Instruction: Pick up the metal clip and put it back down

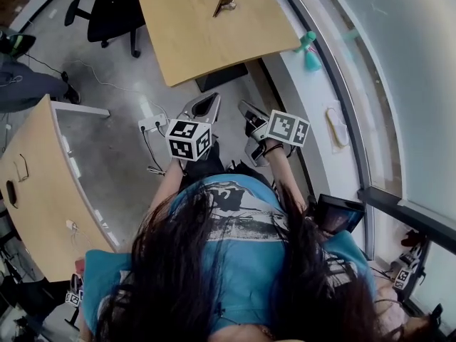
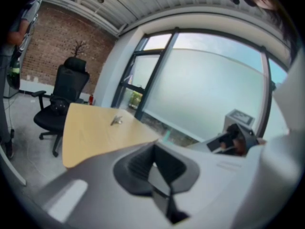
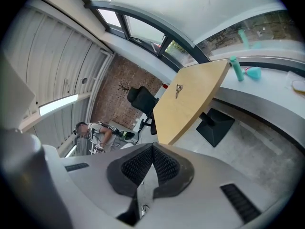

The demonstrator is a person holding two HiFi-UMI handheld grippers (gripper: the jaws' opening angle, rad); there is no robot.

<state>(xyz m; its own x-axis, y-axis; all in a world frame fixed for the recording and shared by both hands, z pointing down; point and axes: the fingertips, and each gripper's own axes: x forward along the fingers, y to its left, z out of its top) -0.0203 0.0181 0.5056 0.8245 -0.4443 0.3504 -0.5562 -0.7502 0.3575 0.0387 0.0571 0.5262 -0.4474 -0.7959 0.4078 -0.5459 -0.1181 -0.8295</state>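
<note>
Scene: seen from above, a person stands on a concrete floor facing a pale wooden counter point(image 1: 206, 45), with tongs in each hand.
Metal clip: the metal clip point(image 1: 224, 4) lies alone on the counter's far half, close to the far edge and clear of the corners. Its shape is too small to make out in detail.
Left tongs: the left tongs point(image 1: 208, 104) are clenched on nothing. They are raised in front of the body, short of the counter's near edge.
Right tongs: the right tongs point(image 1: 249, 112) are also clenched and empty. They are just beside the left pair and well apart from the clip.
Stage: judging by the gap, this is the approach, and the clip is not yet picked up.
Handling: the clip is probably light, stiff and smooth. It could skid on the wood or twist out of a shallow pinch.
Where to hold: one pair must open first. A grip across the narrow body near the middle, rather than on a sprung end, looks safest.
Setting down: it is not fragile, so a low release onto the bare counter should do.
</note>
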